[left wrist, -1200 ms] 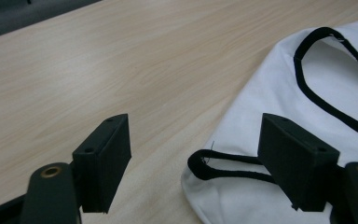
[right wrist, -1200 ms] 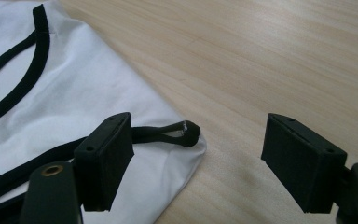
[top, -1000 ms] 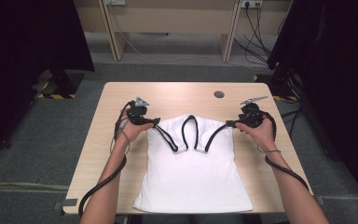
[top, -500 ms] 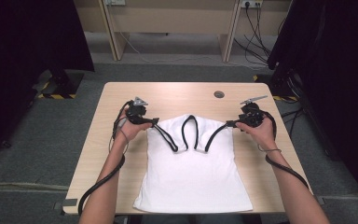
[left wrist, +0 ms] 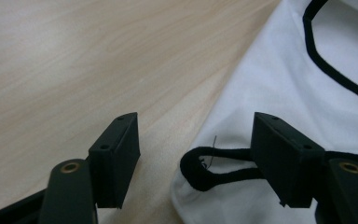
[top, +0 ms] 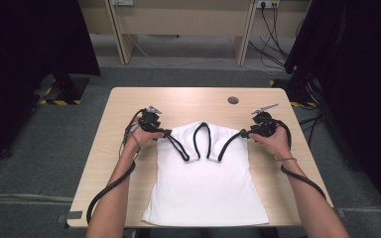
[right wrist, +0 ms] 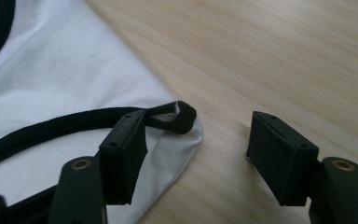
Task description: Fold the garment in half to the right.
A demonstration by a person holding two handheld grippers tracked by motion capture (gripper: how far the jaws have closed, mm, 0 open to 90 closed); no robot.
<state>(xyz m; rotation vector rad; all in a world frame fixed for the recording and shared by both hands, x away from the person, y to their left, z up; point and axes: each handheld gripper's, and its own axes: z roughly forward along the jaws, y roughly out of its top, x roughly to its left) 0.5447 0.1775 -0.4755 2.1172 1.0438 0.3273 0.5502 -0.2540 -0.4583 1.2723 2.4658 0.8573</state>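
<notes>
Grasp step: white top (top: 206, 188) lies flat mid-table, left gripper (top: 164, 132) and right gripper (top: 244, 133) at its far shoulder corners, jaws just been closing but not yet pinching the black-trimmed loops between them; next: clamp both, lift evenly.
</notes>
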